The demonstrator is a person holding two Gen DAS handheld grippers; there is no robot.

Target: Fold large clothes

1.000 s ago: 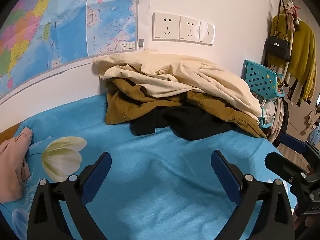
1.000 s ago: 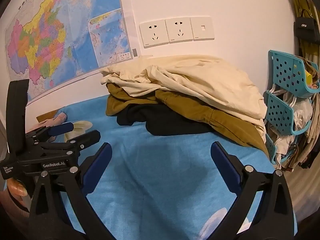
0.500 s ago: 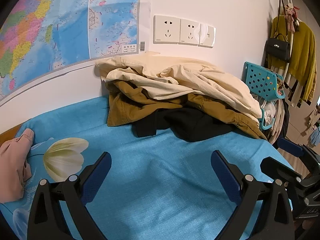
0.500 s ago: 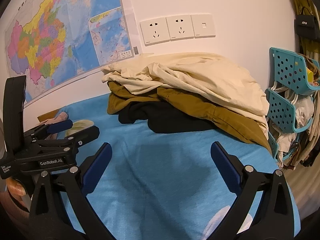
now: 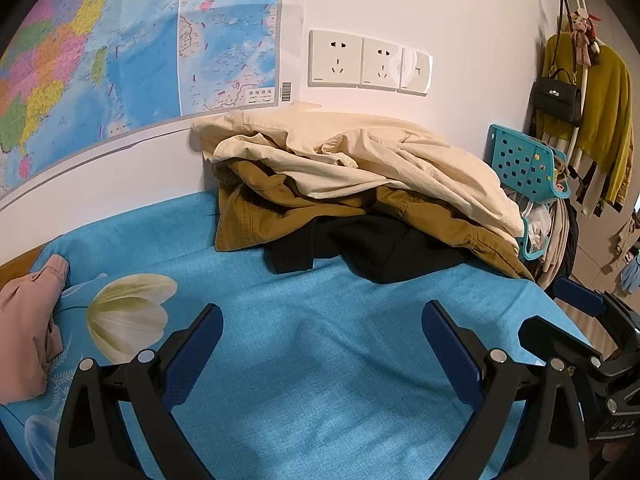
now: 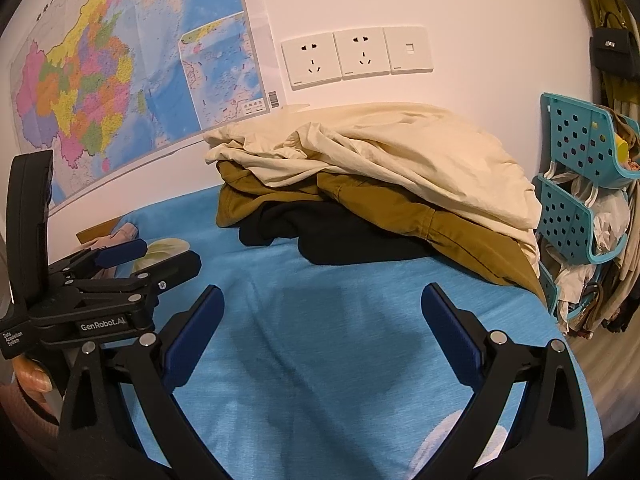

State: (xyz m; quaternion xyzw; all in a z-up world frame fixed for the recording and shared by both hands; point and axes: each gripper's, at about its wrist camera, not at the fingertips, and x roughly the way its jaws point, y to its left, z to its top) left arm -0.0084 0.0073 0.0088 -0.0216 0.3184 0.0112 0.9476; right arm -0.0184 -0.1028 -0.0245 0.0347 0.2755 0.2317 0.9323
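A pile of clothes lies against the wall on the blue bed sheet [image 5: 320, 360]: a cream garment [image 5: 380, 160] on top, an olive-brown one [image 5: 256, 216] under it, a black one [image 5: 372, 244] at the bottom. The same cream garment [image 6: 400, 152], olive-brown garment [image 6: 384, 208] and black garment [image 6: 332, 232] show in the right wrist view. My left gripper [image 5: 322, 332] hovers open over the bare sheet, short of the pile, holding nothing. My right gripper [image 6: 322, 320] is likewise open and empty, to the right of the left gripper [image 6: 132, 264].
A pink garment [image 5: 24, 328] lies at the sheet's left edge. A teal perforated rack [image 6: 580, 184] stuffed with cloth stands off the bed's right end. A yellow-green sweater and black bag [image 5: 556, 96] hang beyond it. Map and wall sockets [image 5: 368, 60] are behind the pile.
Both grippers have drifted slightly forward toward the pile, so the clothes sit a little lower and larger in view. Both stay open.
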